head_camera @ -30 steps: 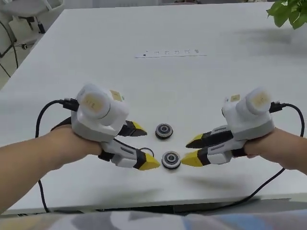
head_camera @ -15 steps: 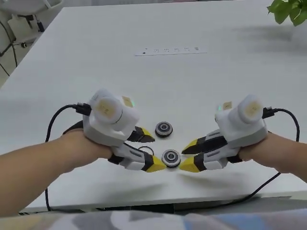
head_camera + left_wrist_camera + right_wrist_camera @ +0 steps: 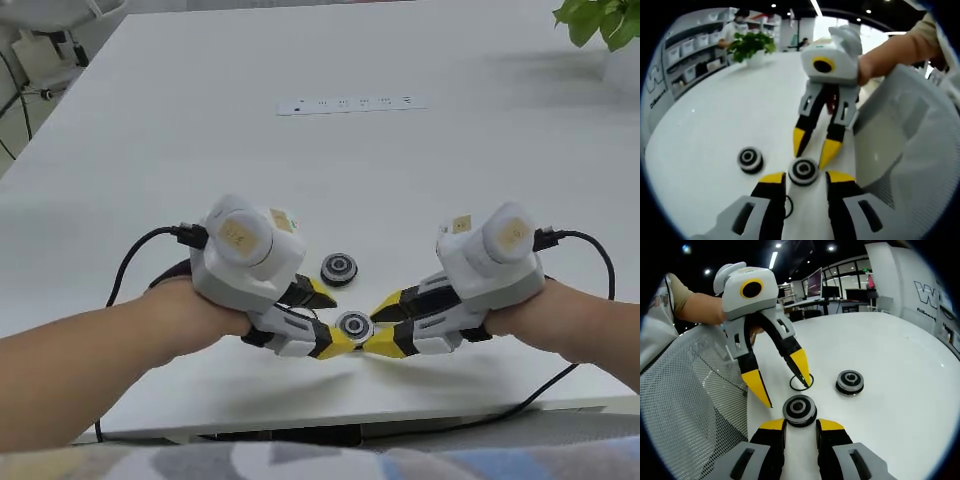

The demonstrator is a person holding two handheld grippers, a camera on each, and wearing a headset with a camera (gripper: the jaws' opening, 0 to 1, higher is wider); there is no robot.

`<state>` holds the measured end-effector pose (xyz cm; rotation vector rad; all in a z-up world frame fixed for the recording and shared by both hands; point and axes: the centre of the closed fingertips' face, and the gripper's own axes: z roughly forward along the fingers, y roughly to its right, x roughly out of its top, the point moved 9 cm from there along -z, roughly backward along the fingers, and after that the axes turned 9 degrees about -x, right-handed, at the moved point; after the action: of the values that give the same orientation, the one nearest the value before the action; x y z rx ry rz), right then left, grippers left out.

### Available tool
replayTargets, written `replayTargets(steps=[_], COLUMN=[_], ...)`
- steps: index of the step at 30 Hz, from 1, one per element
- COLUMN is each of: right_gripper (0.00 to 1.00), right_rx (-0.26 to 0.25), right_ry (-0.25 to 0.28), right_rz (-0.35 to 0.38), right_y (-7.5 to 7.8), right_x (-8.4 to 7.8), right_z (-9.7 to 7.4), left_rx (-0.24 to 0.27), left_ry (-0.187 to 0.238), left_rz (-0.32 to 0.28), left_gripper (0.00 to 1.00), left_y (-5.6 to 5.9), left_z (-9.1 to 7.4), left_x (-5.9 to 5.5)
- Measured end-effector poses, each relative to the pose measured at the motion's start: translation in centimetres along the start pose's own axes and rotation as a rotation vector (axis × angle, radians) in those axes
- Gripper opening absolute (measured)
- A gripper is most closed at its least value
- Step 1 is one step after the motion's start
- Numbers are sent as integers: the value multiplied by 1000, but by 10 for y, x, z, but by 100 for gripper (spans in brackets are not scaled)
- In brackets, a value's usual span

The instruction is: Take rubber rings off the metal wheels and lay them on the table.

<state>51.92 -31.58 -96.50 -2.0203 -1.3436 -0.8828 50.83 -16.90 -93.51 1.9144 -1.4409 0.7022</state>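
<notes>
**Grippers flank near wheel**

Head view: left gripper point(image 3: 330, 322) and right gripper point(image 3: 380, 324), jaws parted, flank the near wheel point(image 3: 354, 325) on the table point(image 3: 300, 180). Left gripper view: wheel between its jaws. Right gripper view: rubber ring point(image 3: 785, 411) likely stretchy, grippy; pinch its rim.

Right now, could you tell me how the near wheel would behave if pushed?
The near wheel lies flat on the table, so it would probably slide, not roll. It looks like metal, so likely heavy for its size and stiff.
</notes>
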Motion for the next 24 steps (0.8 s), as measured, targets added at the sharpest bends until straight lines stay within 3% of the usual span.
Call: replayTargets(steps=[6, 13, 14, 17, 24], right_gripper=[20, 20, 20, 20, 19], right_rx=[2, 0, 1, 1, 0], right_ry=[6, 14, 16, 23, 52], right_rz=[-6, -4, -3, 1, 5], right_y=[-1, -2, -2, -1, -1], right_x=[-1, -2, -2, -2, -5], right_z=[1, 1, 1, 1, 1], left_rx=[2, -2, 7, 10, 58], left_ry=[12, -12, -2, -1, 5], left_rz=[-4, 21, 47, 30, 73], left_gripper=[26, 22, 21, 18, 14], left_y=[-1, 1, -1, -1, 1], left_z=[6, 12, 13, 14, 16], left_x=[3, 0, 1, 0, -2])
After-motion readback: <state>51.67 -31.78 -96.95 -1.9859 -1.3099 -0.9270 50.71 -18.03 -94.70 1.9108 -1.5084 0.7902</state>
